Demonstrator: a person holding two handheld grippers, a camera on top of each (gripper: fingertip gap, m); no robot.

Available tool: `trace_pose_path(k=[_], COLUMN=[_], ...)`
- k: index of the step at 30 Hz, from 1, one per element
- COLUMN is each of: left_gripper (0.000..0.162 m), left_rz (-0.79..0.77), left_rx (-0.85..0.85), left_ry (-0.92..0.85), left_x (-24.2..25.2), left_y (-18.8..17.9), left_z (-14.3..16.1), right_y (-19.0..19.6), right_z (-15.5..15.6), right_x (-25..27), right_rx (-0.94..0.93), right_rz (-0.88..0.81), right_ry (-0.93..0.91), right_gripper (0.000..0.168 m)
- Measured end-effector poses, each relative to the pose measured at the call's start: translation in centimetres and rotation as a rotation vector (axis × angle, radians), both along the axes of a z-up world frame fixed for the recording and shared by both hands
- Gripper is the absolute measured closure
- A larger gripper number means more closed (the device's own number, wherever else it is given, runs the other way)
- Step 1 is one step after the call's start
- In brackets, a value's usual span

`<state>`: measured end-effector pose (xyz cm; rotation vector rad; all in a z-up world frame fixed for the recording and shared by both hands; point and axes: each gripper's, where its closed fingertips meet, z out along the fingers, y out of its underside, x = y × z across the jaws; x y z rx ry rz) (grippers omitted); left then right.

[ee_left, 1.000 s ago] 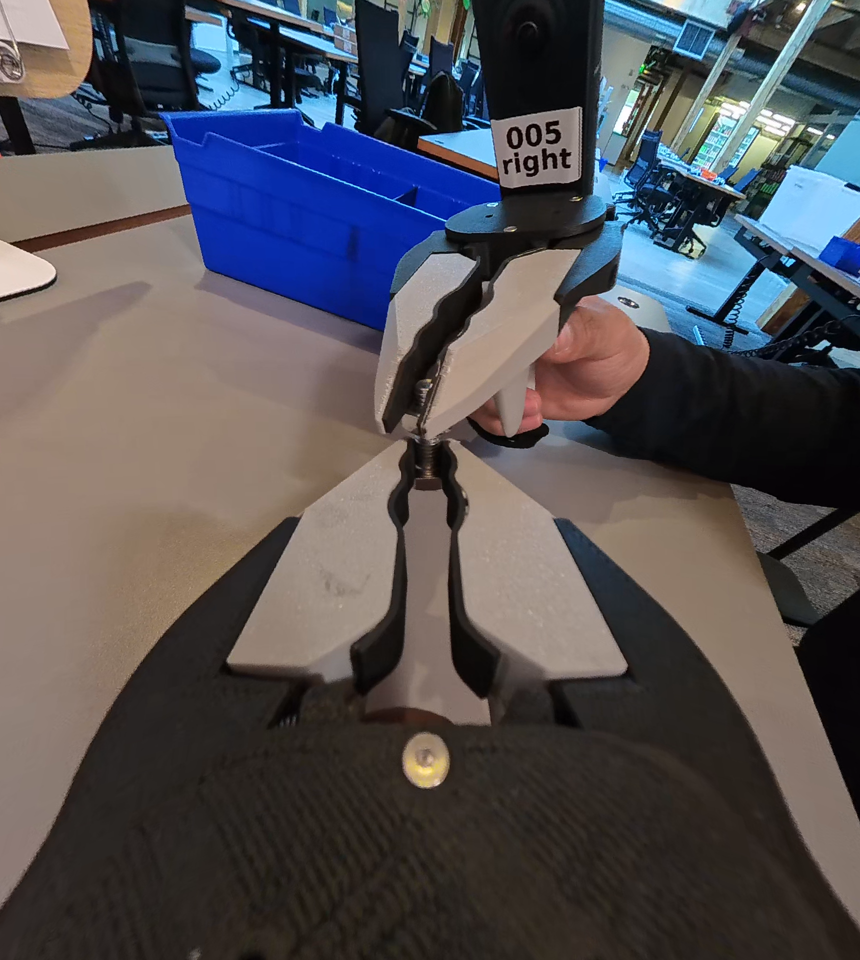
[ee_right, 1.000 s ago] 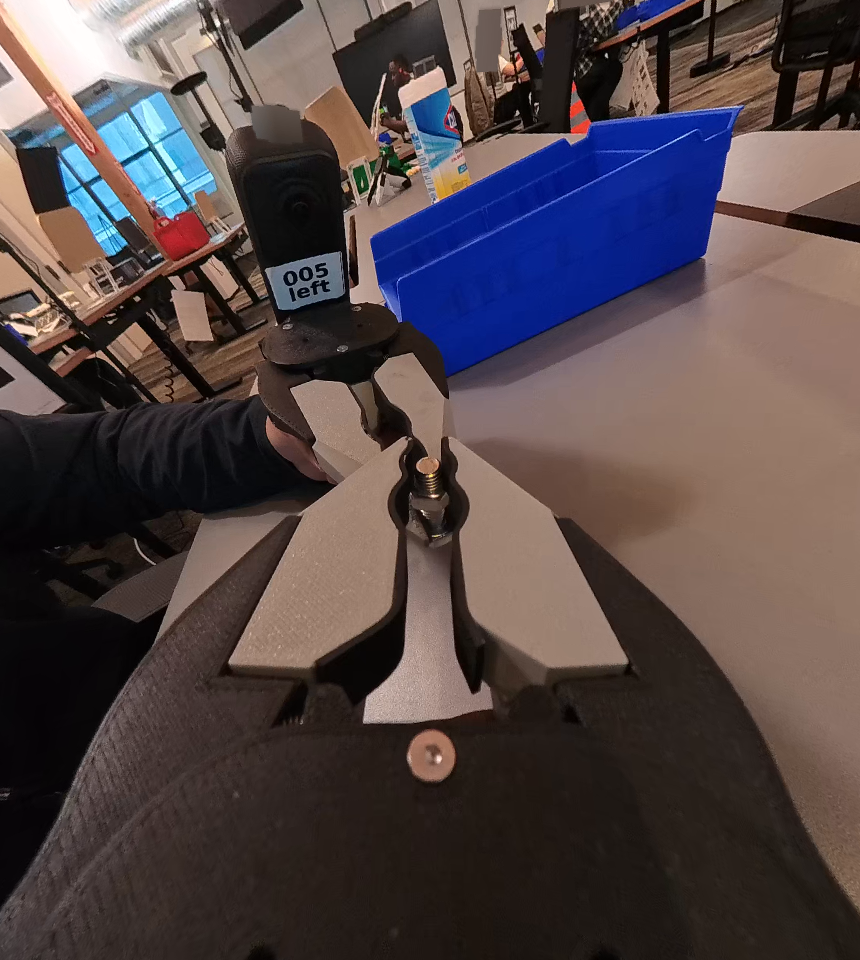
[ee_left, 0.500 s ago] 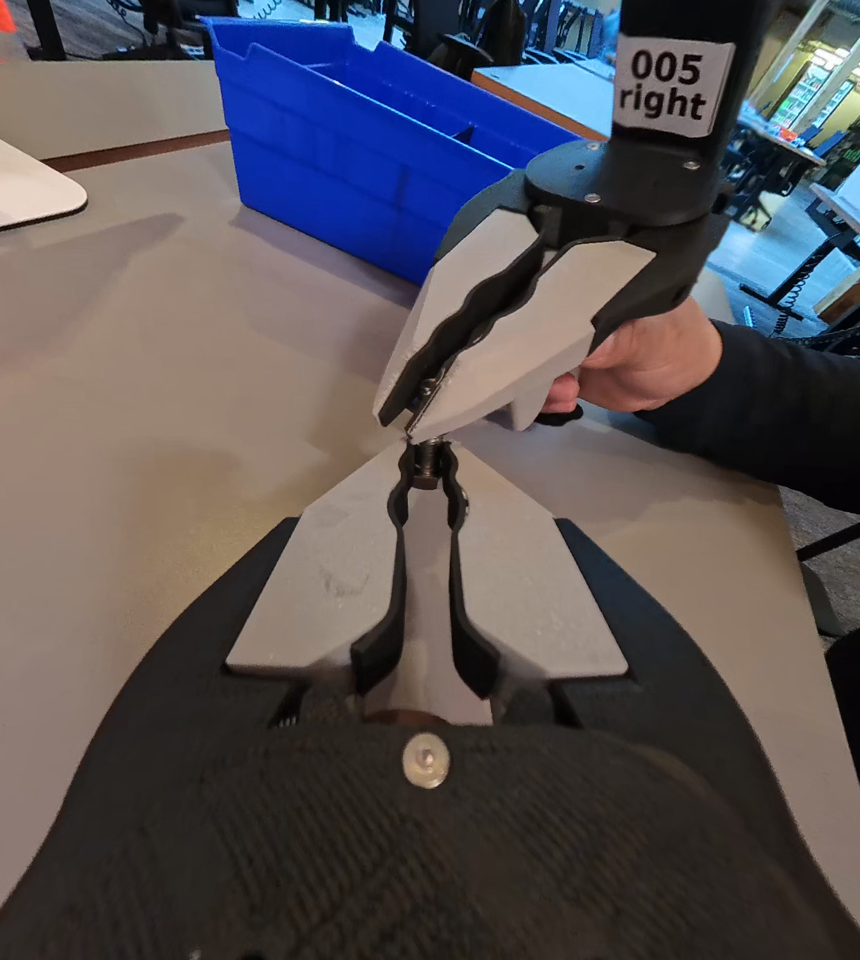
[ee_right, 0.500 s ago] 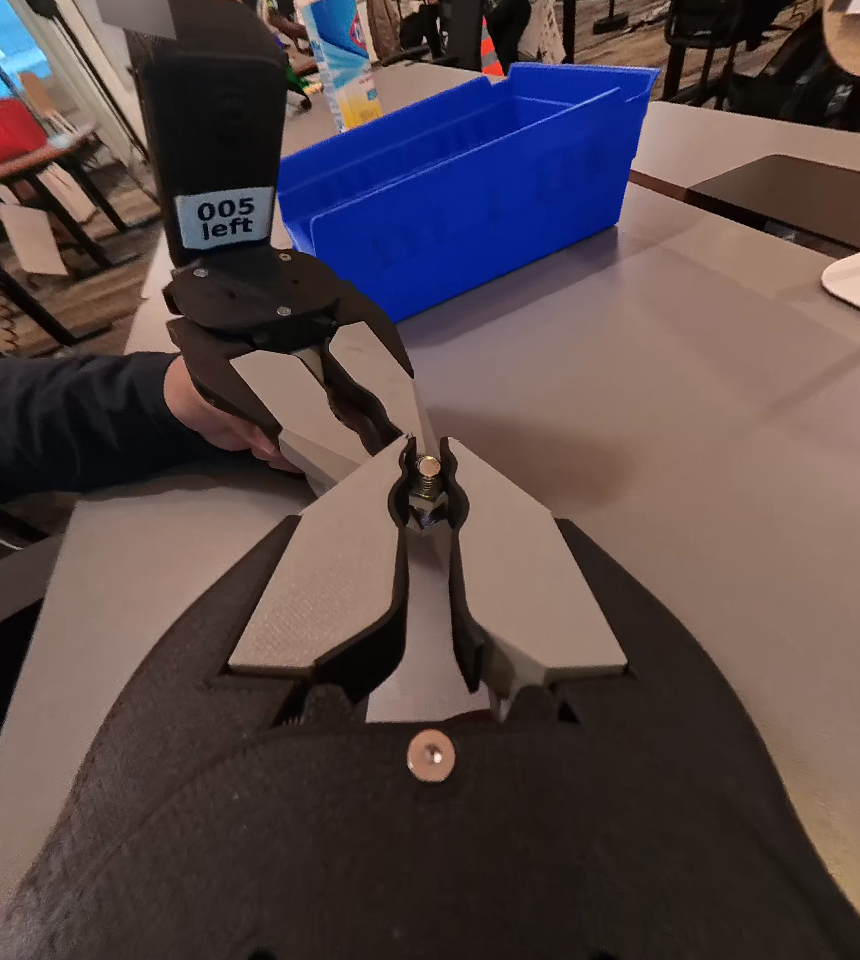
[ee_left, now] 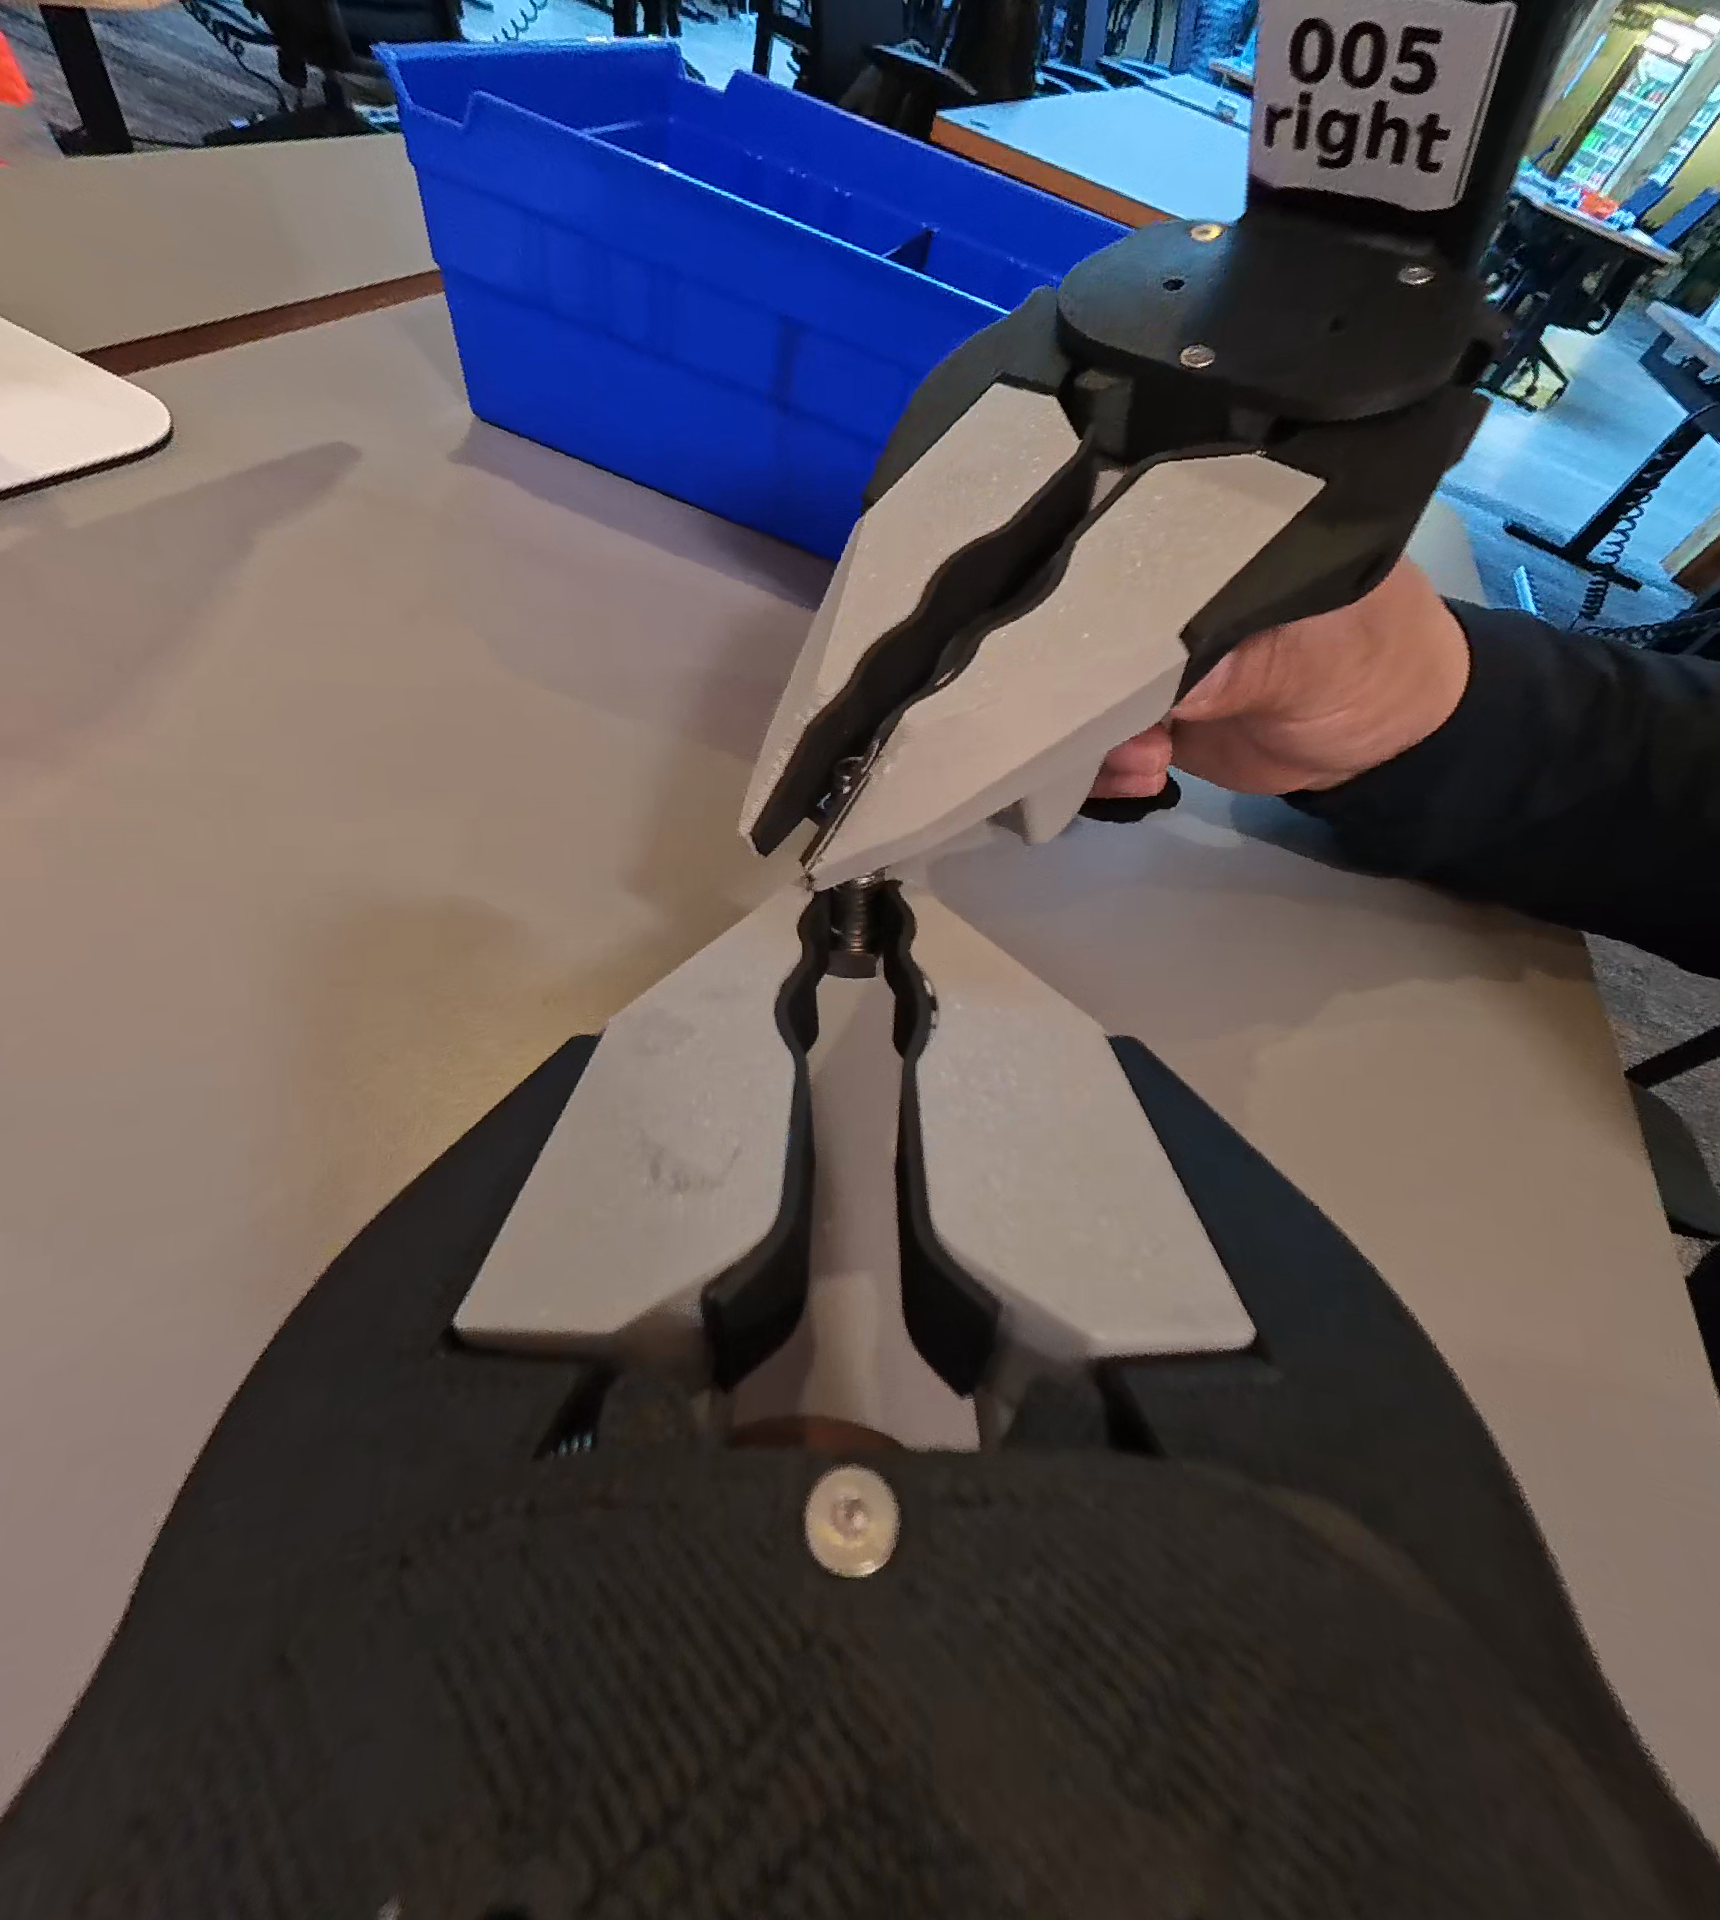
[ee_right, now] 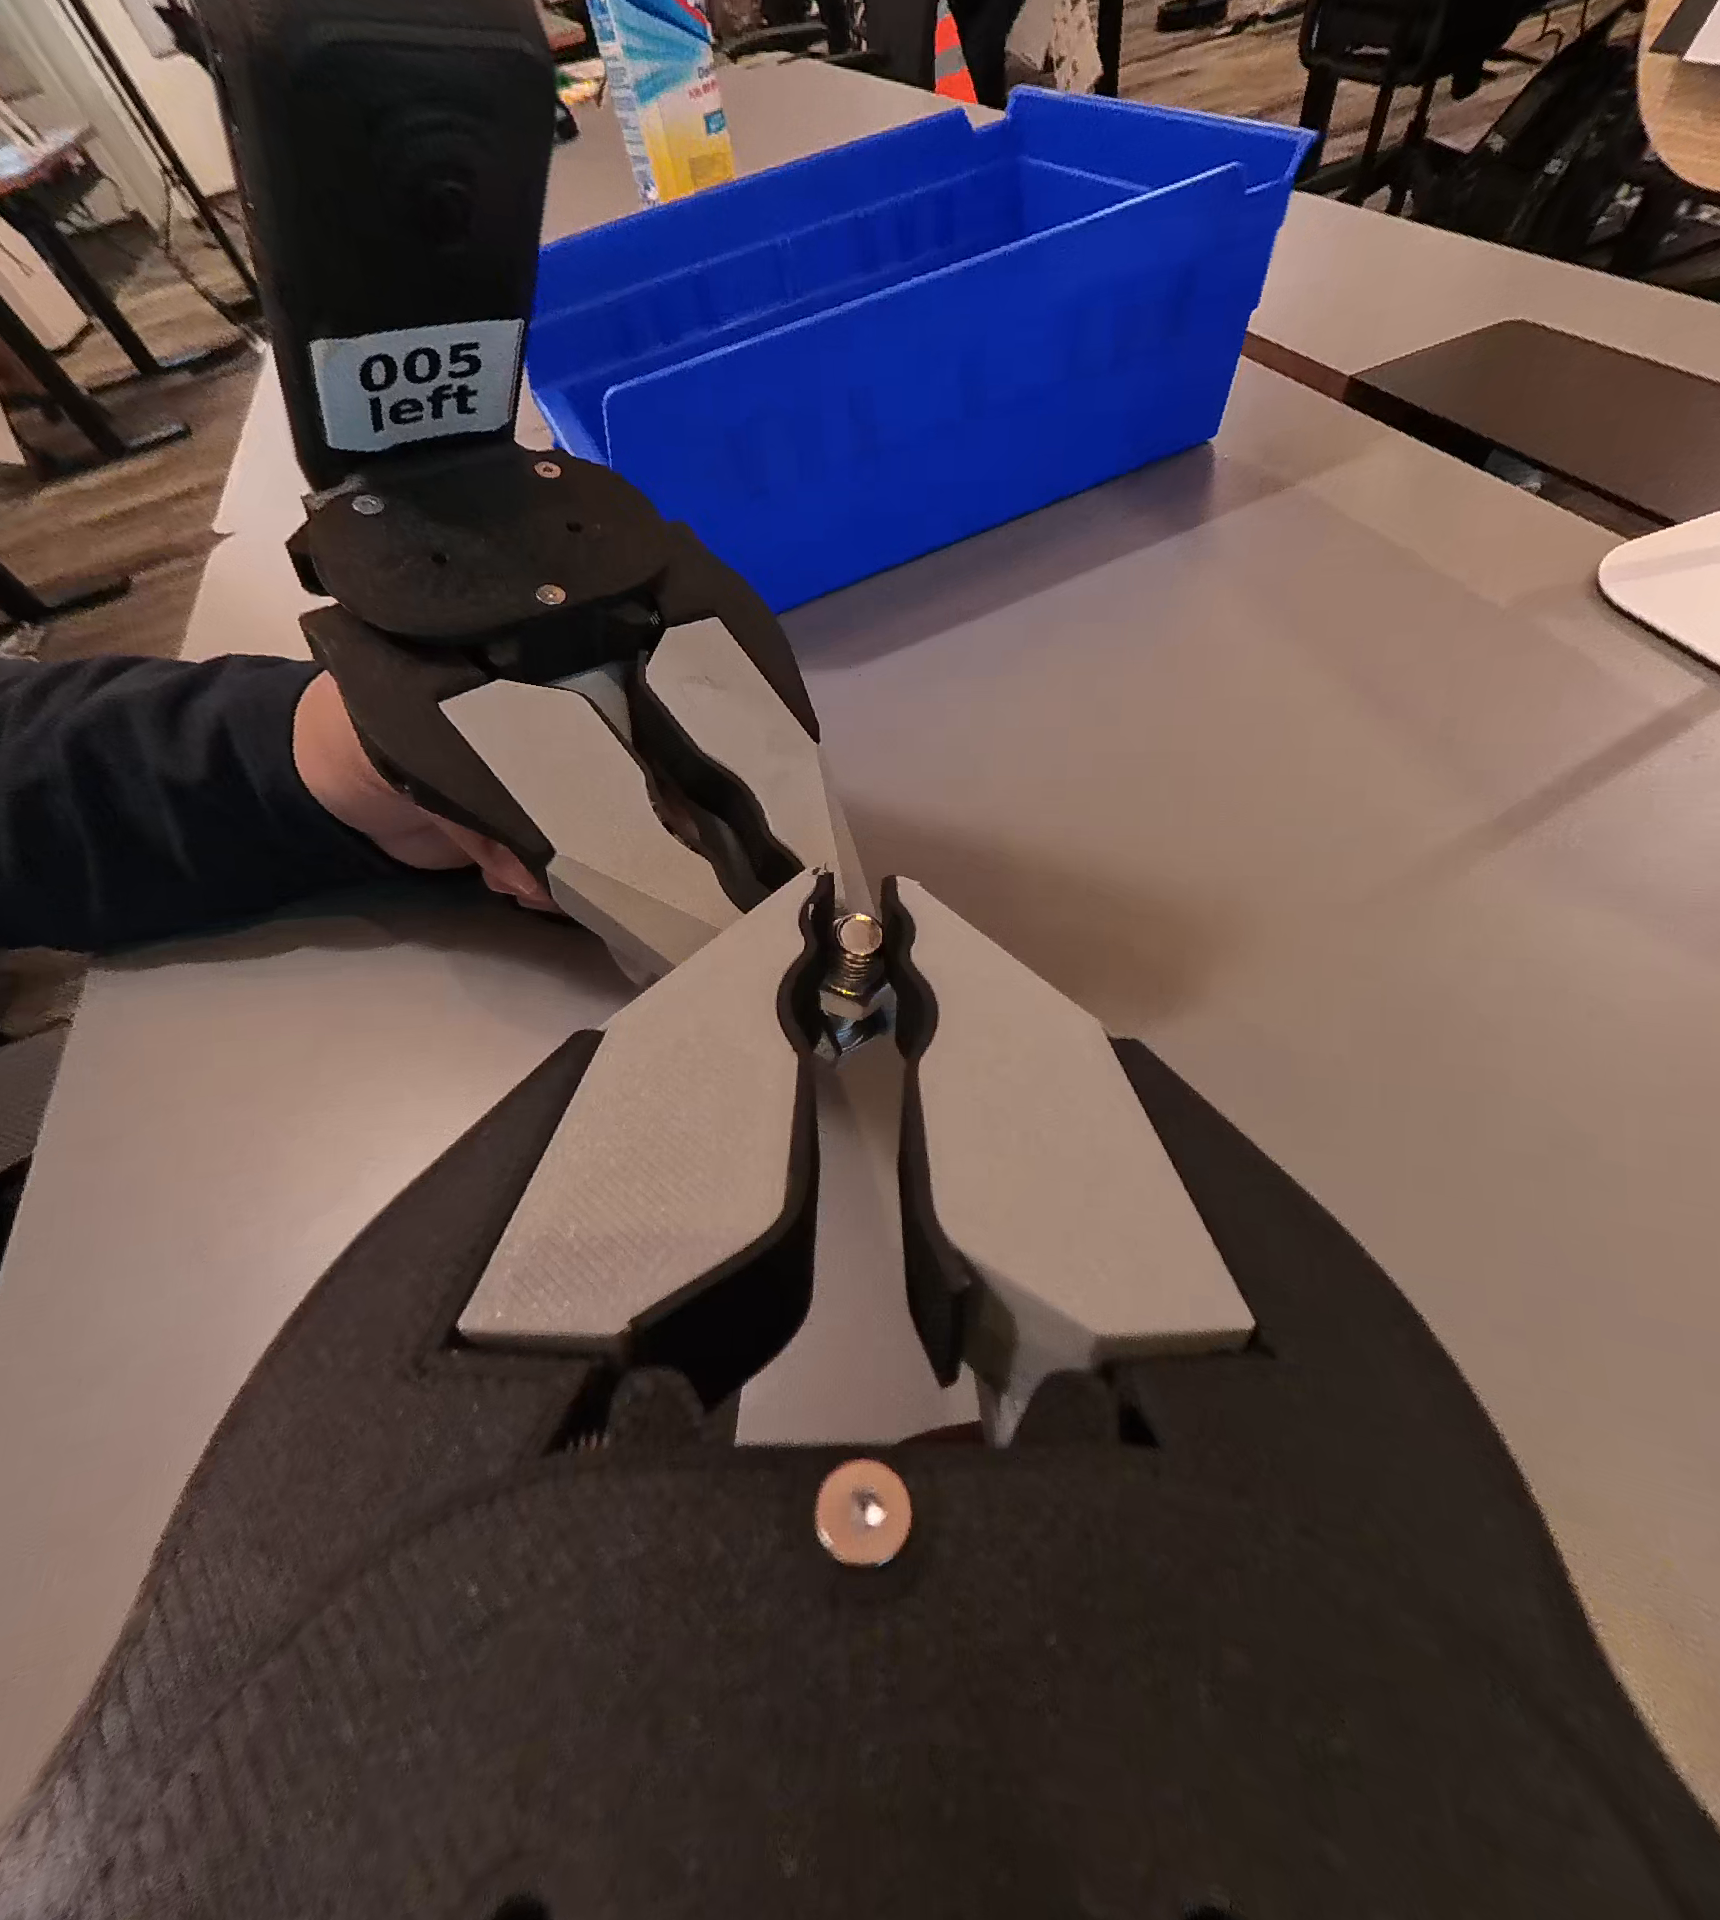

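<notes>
Together, 2 grey textured claws meet tip to tip above the matte grey surface [ee_right: 1355,831]: left claw [ee_left: 851,914] and right claw [ee_right: 851,914] each clamp 1 threaded steel bolt [ee_right: 854,961]; 1 glossy blue plastic bin [ee_right: 939,416] at 12 o'clock.

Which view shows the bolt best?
The right wrist view: the bolt shows its end face, threads and nut inside the right gripper. The left wrist view shows only a dark threaded stub between the left gripper fingertips.
</notes>
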<state>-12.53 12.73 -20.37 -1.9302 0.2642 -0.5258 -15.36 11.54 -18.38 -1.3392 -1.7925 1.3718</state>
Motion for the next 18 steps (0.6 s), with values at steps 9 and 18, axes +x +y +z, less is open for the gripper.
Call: trace_pose_path(k=[9, 18], left_gripper=[0.155, 0.162], left_rz=[-0.001, 0.03], left_rx=[0.004, -0.019], left_ry=[-0.012, -0.045], left_x=[0.0, -0.8], left_y=[0.0, 0.1], left_z=[0.1, 0.0], right_y=[0.0, 1.1], right_z=[0.1, -0.4], right_x=[0.0, -0.2], right_rx=[-0.024, -0.023], right_rz=[0.004, -0.037], right_ry=[0.004, -0.01], right_gripper=[0.163, 0.163])
